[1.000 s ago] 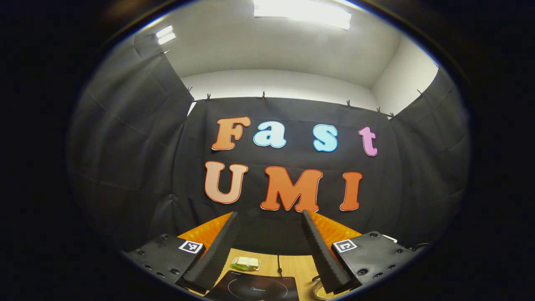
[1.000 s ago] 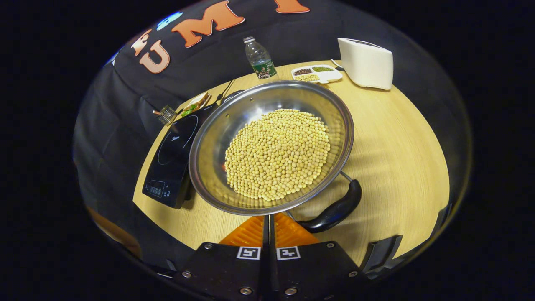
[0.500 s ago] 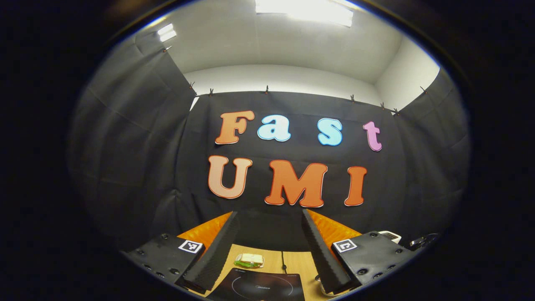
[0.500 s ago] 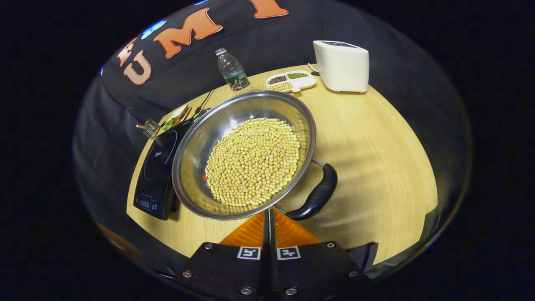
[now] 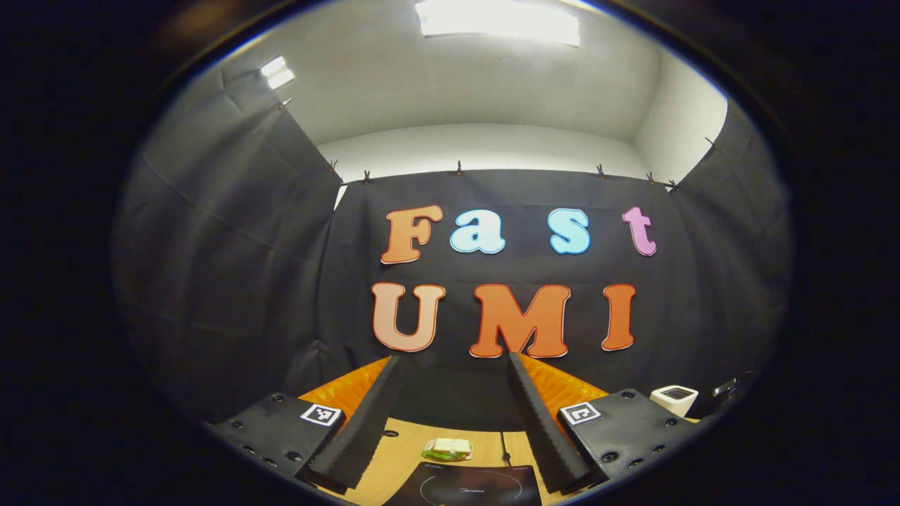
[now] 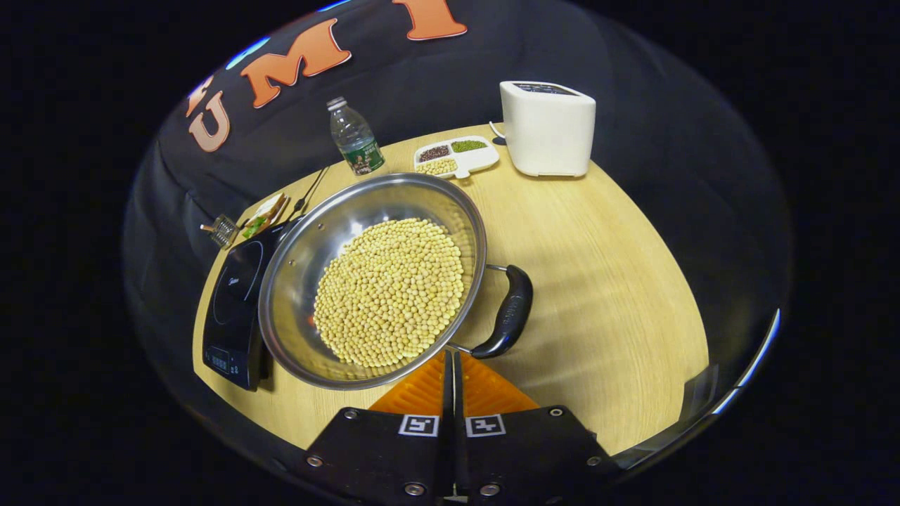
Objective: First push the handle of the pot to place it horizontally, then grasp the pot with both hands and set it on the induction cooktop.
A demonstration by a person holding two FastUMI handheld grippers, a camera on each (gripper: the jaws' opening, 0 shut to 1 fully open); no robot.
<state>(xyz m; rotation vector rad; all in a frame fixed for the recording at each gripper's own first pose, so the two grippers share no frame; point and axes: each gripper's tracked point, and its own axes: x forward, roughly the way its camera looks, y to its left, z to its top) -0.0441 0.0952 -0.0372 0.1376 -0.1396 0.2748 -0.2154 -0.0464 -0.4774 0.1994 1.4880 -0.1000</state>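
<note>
Your 1 pot (image 6: 295,281), full of yellow beans (image 6: 389,292), sits near the table's (image 6: 605,281) left edge, overlapping the induction cooktop (image 6: 232,302). Your right gripper (image 6: 451,365) is closed, empty; your left gripper (image 5: 450,414) spread wide.

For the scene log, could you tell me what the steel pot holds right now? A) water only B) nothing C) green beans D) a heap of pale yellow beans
D: in the right gripper view, the pot beside the induction cooktop holds a heap of pale yellow beans.
</note>
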